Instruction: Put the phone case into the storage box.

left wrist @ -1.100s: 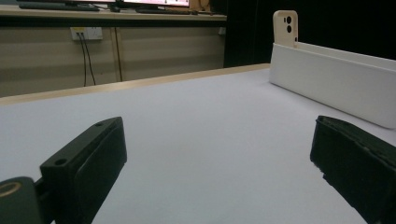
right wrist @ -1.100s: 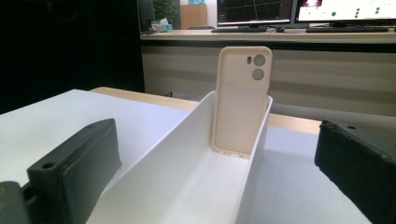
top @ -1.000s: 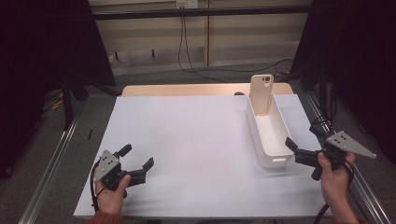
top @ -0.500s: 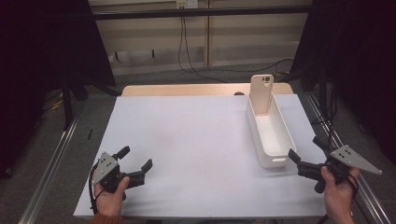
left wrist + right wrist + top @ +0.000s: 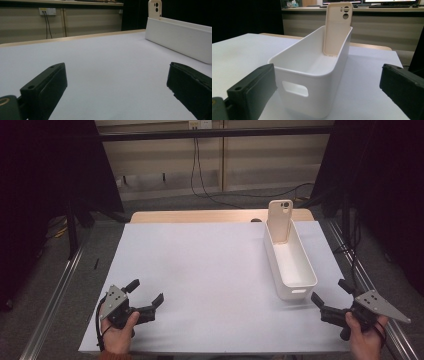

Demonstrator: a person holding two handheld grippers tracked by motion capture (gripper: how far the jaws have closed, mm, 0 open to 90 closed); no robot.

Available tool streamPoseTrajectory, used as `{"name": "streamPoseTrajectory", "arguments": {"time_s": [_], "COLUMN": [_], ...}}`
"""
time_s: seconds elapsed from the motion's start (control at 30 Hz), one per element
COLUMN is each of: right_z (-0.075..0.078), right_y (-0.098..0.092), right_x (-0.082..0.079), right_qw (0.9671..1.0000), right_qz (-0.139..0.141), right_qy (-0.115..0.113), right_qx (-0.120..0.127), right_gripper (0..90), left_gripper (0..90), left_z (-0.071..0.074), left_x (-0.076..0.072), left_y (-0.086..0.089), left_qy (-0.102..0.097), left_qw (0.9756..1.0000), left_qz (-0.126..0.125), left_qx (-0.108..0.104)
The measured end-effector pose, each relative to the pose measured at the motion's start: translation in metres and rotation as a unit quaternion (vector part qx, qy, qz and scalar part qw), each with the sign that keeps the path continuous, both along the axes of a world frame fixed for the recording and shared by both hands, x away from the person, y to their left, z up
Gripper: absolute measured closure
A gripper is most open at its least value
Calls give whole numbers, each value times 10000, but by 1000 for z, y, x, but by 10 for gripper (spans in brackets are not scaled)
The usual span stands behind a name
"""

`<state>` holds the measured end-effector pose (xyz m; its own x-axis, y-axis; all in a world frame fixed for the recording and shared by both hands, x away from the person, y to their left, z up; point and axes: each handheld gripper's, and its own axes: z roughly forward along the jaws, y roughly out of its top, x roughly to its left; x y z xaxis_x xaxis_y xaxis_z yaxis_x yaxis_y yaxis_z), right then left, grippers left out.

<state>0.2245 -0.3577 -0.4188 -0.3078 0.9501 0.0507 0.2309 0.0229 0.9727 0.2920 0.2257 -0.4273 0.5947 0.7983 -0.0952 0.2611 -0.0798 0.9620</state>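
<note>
Standing upright in white bin point(image 5: 290, 270), cream phone case point(image 5: 279, 220), both claws spread, empty

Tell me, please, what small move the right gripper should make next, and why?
Probably ease the right gripper forward and up toward the phone case. Its jaws stand open and empty, just short of the white bin's near end, and the case leans upright against the bin's far wall, so reaching over the rim seems needed.

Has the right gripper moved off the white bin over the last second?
Yes. In the high view the right gripper, jaws open, has pulled back toward the person, away from the near end of the white bin, which it nearly touched a second ago.
</note>
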Motion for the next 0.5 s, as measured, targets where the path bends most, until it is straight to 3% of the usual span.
{"name": "streamPoseTrajectory", "arguments": {"time_s": [0.1,0.5], "right_z": [-1,-14], "right_y": [0,-3], "right_x": [-6,-13], "right_qw": [9999,9999], "right_qz": [-79,-120], "right_qy": [-67,65], "right_qx": [-19,10], "right_gripper": [3,4], "left_gripper": [31,31], "left_z": [-1,2], "left_x": [-5,-6], "left_y": [4,2], "left_qy": [61,-77], "left_qw": [10000,9999], "left_qz": [69,108], "left_qx": [31,-60]}}
